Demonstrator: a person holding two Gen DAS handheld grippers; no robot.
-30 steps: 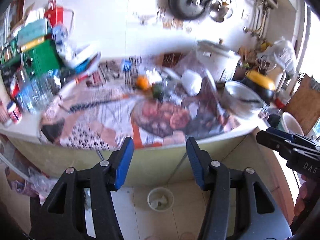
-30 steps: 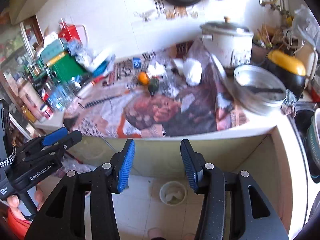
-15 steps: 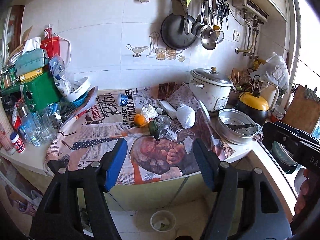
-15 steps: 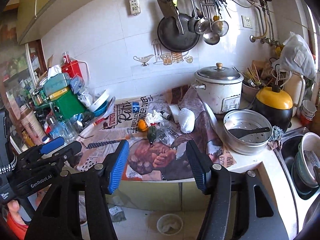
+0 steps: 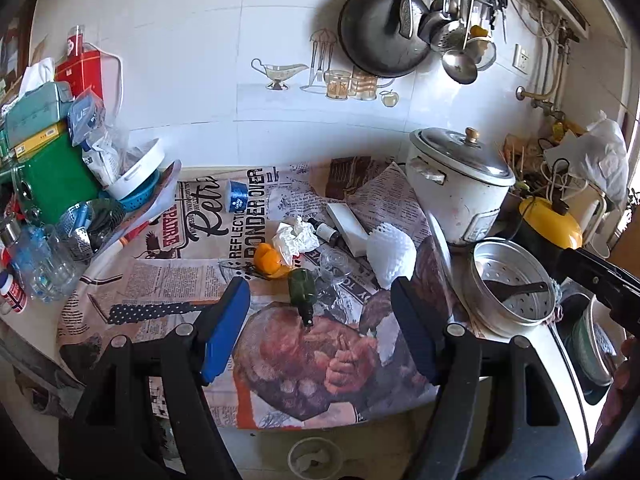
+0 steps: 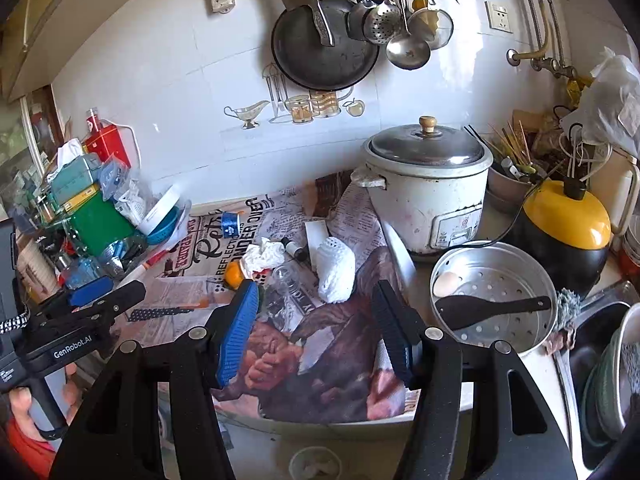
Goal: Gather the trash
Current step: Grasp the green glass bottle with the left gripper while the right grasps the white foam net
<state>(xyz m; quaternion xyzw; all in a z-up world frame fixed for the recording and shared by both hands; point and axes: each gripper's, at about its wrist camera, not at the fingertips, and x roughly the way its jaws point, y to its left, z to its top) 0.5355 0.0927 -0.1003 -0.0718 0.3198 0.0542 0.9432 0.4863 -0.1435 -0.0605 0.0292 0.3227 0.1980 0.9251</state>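
Trash lies on a newspaper-covered counter (image 5: 176,280): a crumpled white tissue (image 5: 295,237) (image 6: 262,256), an orange peel (image 5: 269,260) (image 6: 234,274), a small green bottle (image 5: 303,289), a clear plastic cup (image 5: 334,260) (image 6: 286,282), a white foam net (image 5: 390,254) (image 6: 335,270), a small dark vial (image 5: 326,232) and a blue cup (image 5: 237,196). My left gripper (image 5: 320,320) is open and empty, hovering near the counter's front over the green bottle. My right gripper (image 6: 316,320) is open and empty above the front edge. A small white bin (image 5: 314,458) (image 6: 316,464) stands on the floor below.
A white rice cooker (image 6: 428,184), a metal steamer pot with a black spatula (image 6: 494,300) and a yellow-black appliance (image 6: 560,232) stand on the right. A green box (image 5: 52,176), glasses and bottles crowd the left. A pan and ladles hang on the wall.
Both grippers have risen from below the counter edge and moved in toward the counter; the trash now lies closer and lower in both views. Both stay open.
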